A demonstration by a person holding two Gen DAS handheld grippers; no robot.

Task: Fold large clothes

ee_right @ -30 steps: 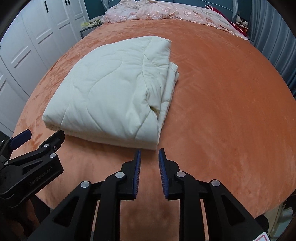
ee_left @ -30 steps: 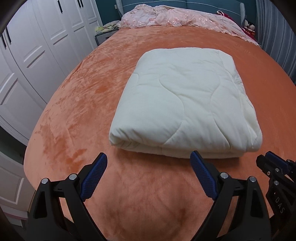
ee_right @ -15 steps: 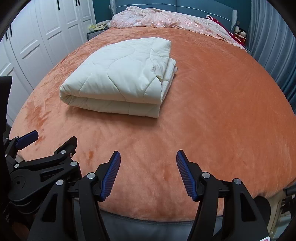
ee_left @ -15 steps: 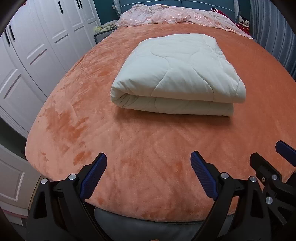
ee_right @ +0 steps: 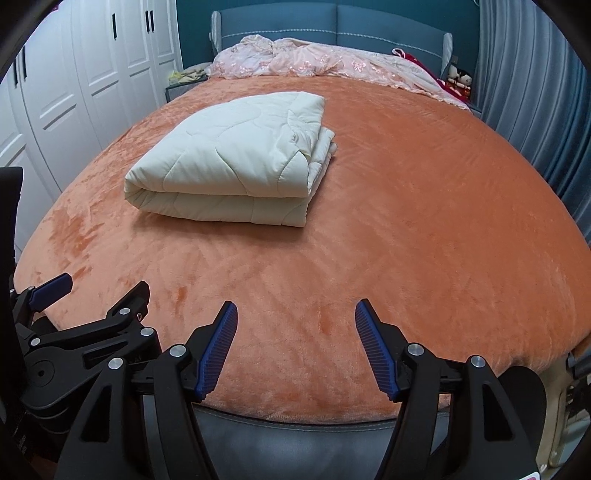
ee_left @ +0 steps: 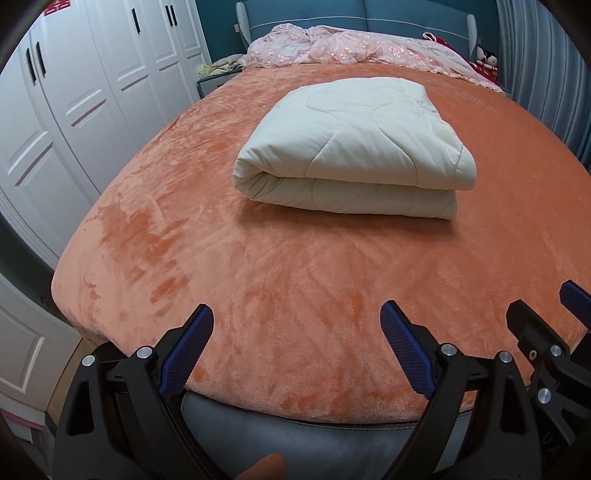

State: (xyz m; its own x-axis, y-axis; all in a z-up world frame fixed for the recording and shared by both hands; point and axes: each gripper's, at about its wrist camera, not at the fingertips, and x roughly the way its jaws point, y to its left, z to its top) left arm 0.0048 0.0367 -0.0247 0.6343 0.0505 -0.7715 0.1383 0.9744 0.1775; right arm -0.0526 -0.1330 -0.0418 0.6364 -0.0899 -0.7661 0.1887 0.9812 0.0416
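A cream quilted blanket [ee_left: 354, 144] lies folded into a thick rectangle on the orange bed cover [ee_left: 295, 266]; it also shows in the right wrist view [ee_right: 232, 162], left of the bed's middle. My left gripper [ee_left: 297, 347] is open and empty, held back over the foot edge of the bed, well short of the blanket. My right gripper [ee_right: 297, 347] is open and empty, also at the foot edge. The right gripper's tip [ee_left: 535, 332] shows at the lower right of the left wrist view; the left gripper [ee_right: 92, 317] shows at the lower left of the right wrist view.
A pink lace bedspread [ee_right: 325, 62] is bunched at the blue headboard [ee_right: 332, 22]. White wardrobe doors [ee_left: 74, 92] line the left side. A nightstand [ee_right: 181, 83] stands by the headboard. Blue curtains [ee_right: 535, 92] hang on the right. The grey bed frame [ee_right: 295, 443] is below the grippers.
Both grippers have pulled back from the blanket to the foot of the bed and lowered. The right gripper went from nearly shut to open. The blanket stays folded.
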